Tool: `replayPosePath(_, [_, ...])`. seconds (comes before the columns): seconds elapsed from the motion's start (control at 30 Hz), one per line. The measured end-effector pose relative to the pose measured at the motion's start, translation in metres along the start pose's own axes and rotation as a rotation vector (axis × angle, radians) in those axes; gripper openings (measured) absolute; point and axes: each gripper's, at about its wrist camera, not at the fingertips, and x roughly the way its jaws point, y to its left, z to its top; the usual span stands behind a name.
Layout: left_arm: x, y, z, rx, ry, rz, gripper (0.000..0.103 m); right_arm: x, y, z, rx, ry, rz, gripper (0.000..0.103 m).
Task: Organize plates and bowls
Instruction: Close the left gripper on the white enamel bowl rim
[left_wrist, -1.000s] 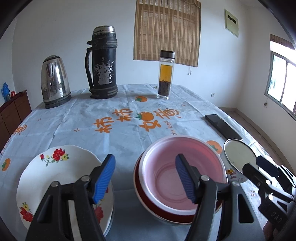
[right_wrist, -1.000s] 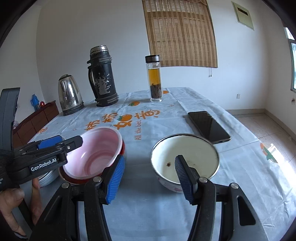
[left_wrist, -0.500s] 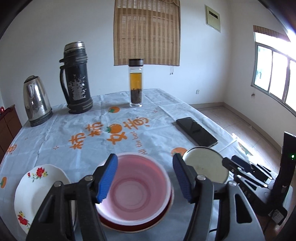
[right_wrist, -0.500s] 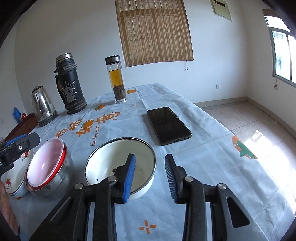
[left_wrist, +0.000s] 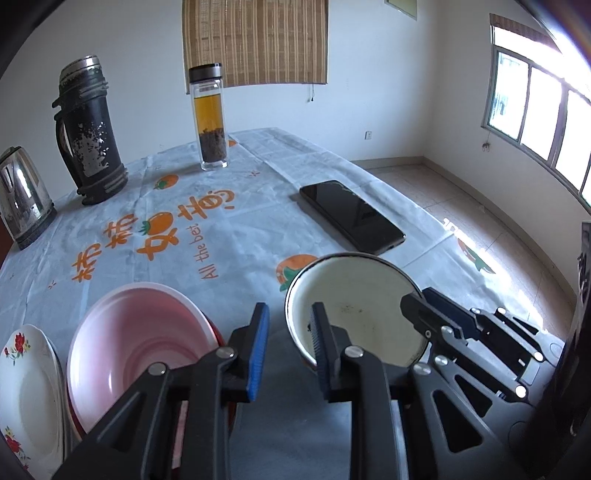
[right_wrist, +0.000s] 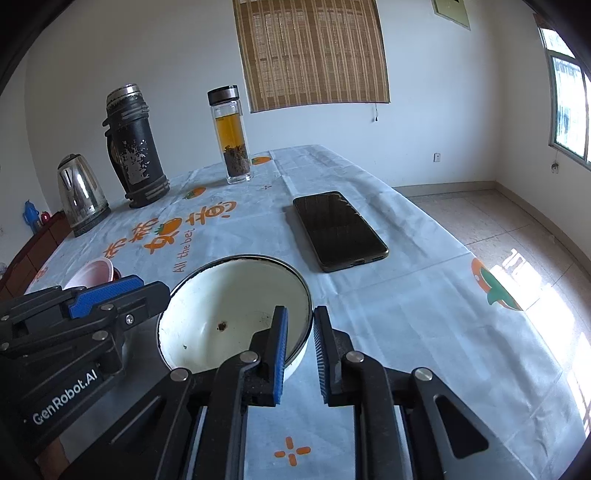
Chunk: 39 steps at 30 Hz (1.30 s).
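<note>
round white enamel bowl (left_wrist: 354, 295), dark-rimmed

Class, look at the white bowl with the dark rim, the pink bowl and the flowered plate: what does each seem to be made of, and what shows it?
White bowl: probably enamelled metal; glossy cream inside, thin dark rim, small dark chips.
Pink bowl: likely plastic; matt, even colour, soft sheen.
Flowered plate: apparently glazed ceramic; shiny white, printed red flowers.
</note>
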Motion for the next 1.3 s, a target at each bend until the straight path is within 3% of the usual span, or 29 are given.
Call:
replayPosePath(0.4, [0.009,-0.002,-0.006,0.024,0.022,-0.011,0.022,0.002,-0.001,0.0,0.005,0.01,-0.006,0.009])
replayPosePath(0.67, [0.011,-0.008,-0.01,0.058,0.02,-0.003,0.015,0.001,-0.004,0.0,0.017,0.005,-0.01,0.009])
replayPosePath(1.3, [-0.014,-0.007,-0.017,0.058,-0.102,-0.008,0.013,-0.015,-0.001,-0.002,0.004,-0.071,-0.003,0.009])
